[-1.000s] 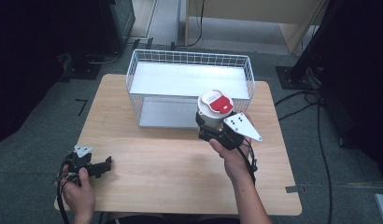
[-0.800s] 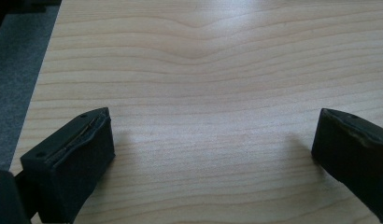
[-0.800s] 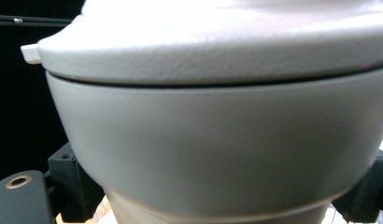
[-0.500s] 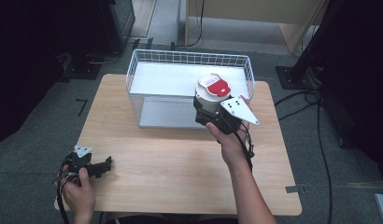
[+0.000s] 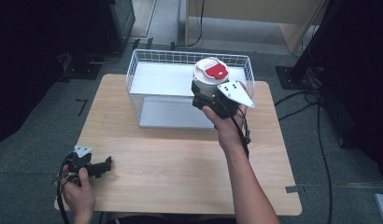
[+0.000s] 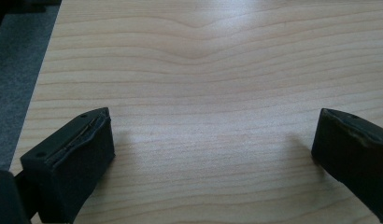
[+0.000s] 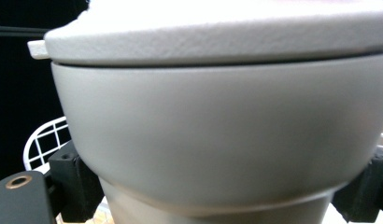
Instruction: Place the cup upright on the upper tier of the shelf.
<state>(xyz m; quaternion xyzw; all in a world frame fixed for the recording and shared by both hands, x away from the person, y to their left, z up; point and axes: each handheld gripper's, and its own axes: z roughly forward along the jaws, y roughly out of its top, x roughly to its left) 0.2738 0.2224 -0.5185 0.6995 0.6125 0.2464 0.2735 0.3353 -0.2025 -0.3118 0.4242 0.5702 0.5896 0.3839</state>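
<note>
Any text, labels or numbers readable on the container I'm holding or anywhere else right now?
None can be read. The red patch on the lid of the white container held by the right gripper shows no legible print in the high view. The wire basket and table bear no writing.

I see a squat grey-white container (image 5: pixel 209 80) with a red-marked lid — upright, gripped low on its body, held up over the wire basket's (image 5: pixel 147 58) right part.

Our arms are bare, unsleeved; each black gripper, left (image 5: pixel 104 164) and right (image 5: pixel 202 92), carries a grey three-cornered plate, blocky padded jaws and a black cable.
</note>
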